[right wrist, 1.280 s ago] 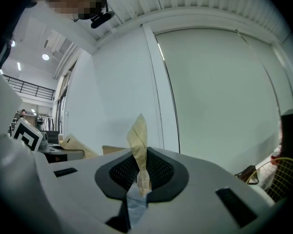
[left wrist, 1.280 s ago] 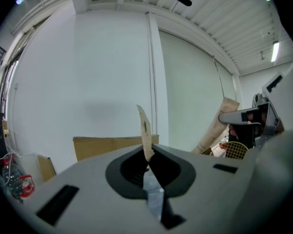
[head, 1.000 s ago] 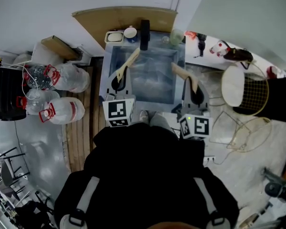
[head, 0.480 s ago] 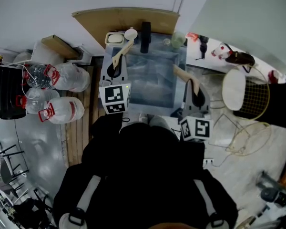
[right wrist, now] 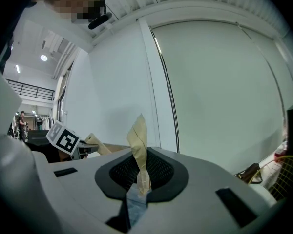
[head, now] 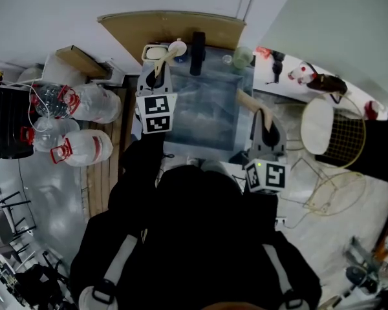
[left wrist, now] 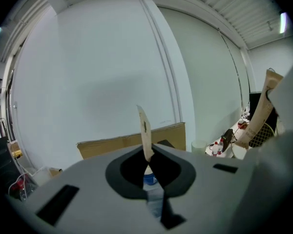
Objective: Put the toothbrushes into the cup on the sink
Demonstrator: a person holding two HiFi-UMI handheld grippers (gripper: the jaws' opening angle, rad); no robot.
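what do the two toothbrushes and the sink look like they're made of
Left toothbrush: pale tan, matte and flat, likely bamboo or wood. Right toothbrush: same tan but creased, perhaps paper-wrapped. Sink: grey with soft reflections, probably stainless steel.

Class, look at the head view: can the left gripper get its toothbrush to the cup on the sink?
Probably yes. The left gripper holds its toothbrush with the tip close beside the cup, and nothing appears to stand between them.
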